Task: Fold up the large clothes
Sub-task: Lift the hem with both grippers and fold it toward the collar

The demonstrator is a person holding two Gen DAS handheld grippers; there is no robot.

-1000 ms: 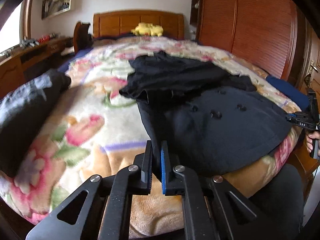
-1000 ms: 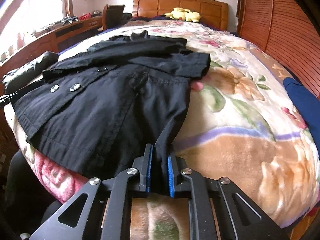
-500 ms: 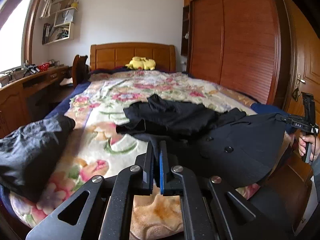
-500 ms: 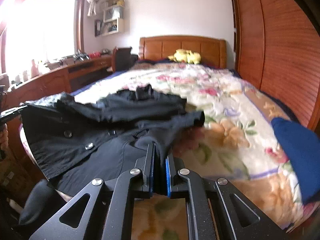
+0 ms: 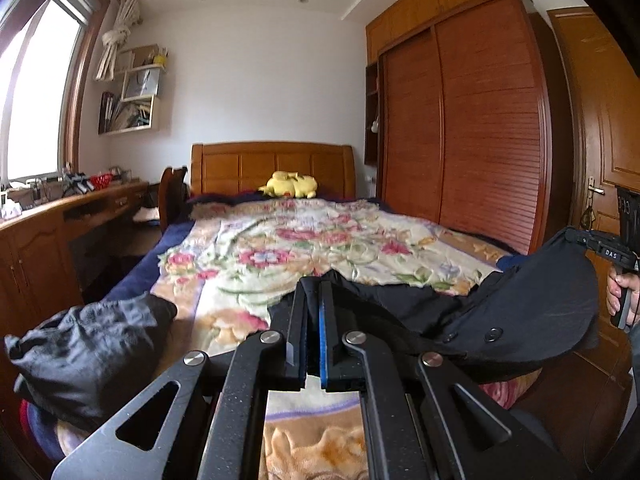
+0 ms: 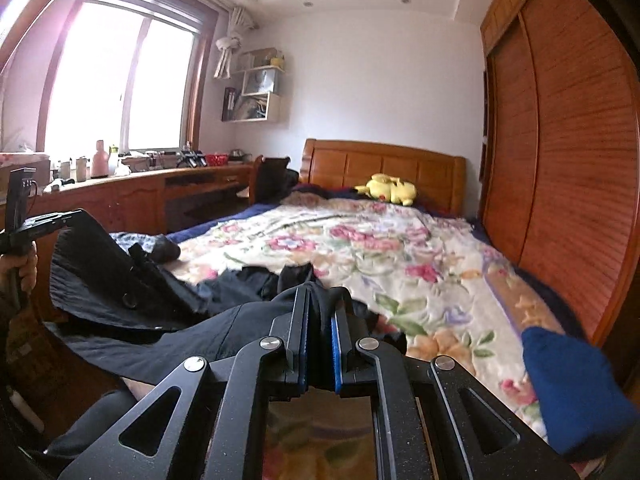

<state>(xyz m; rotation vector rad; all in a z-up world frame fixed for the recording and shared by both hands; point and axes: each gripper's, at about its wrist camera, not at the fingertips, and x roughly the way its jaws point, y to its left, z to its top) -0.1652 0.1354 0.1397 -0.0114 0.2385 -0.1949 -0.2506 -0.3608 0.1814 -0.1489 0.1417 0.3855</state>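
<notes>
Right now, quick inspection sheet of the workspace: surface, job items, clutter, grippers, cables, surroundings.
Surface: bed with a floral blanket, mostly bare toward the headboard.
Job's things: black coat, near hem lifted off the bed, the rest on the blanket; buttons show.
Clutter: dark bundled garment at the near left edge; blue cloth at the near right edge; yellow plush toy by the headboard.
Grippers: left gripper shut on the coat's hem; right gripper shut on the coat's hem.
Cables: thin cable by the right hand's grip.
Surroundings: wooden wardrobe, desk under the window, wall shelves.
</notes>
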